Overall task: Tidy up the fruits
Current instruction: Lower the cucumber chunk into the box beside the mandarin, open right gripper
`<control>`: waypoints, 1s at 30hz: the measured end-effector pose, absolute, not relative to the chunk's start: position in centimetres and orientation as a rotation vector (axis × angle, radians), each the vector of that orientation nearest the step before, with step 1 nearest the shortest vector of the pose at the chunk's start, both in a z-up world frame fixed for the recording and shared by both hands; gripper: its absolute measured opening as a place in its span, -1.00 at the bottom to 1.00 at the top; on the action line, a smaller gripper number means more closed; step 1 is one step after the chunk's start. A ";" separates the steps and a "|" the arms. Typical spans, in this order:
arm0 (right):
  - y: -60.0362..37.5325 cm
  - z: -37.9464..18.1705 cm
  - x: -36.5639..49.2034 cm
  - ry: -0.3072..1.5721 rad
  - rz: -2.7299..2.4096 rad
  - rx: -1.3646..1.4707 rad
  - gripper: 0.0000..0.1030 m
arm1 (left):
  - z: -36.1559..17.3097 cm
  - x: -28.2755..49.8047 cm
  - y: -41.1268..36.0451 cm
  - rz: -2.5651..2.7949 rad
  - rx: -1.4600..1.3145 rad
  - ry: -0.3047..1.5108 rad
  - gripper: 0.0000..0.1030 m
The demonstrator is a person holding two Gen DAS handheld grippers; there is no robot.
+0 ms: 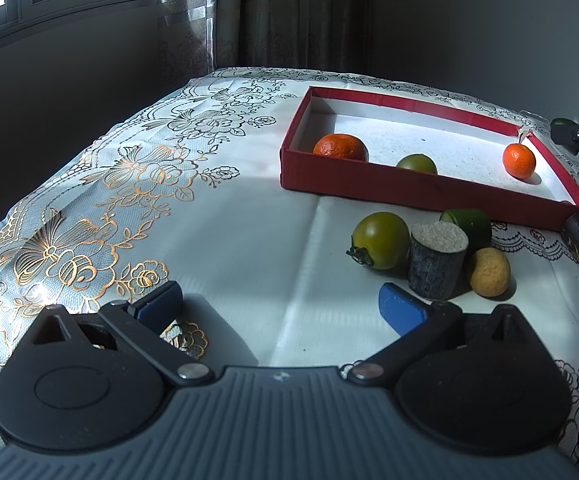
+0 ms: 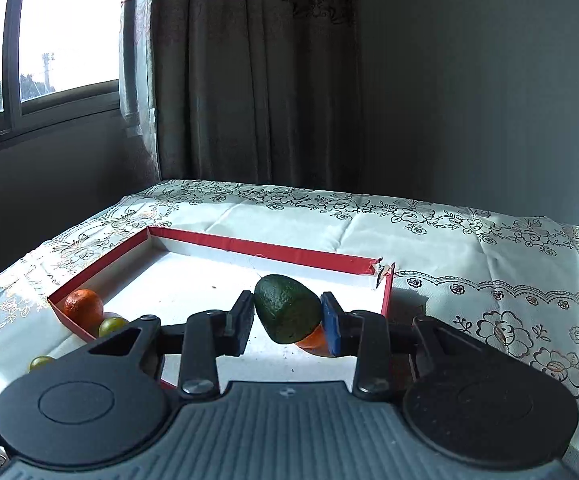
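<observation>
Pebbly dark avocado (image 2: 287, 309) sits pinched in right hand-held gripper (image 2: 288, 318); left hand-held gripper (image 1: 281, 304) spread wide

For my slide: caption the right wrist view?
Right claw shut on avocado above red box holding citrus.

Each tool (image 1: 281, 308) (image 2: 287, 320) is black ribbed plastic with round hubs, silver screws and blue pads (image 1: 401, 308).

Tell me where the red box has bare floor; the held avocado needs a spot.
The red cardboard box is bare along its far wall, between the large orange tangerine and small orange tangerine. Its near wall is crowded: green tomato.
</observation>
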State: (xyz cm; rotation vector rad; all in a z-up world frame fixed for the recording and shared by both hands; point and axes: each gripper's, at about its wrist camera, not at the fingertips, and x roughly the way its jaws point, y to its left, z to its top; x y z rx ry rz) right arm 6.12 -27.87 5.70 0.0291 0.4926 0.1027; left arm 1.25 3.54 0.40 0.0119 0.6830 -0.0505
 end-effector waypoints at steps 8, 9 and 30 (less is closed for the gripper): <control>-29.3 2.4 7.9 0.568 0.056 0.053 -0.32 | 0.4 1.3 3.5 -0.050 0.012 0.683 1.00; -29.3 2.2 8.0 0.571 0.056 0.053 -0.32 | 0.4 1.3 3.5 -0.050 0.012 0.683 1.00; -29.6 1.6 8.1 0.574 0.083 0.087 -0.31 | 0.4 1.3 3.5 -0.051 0.013 0.683 1.00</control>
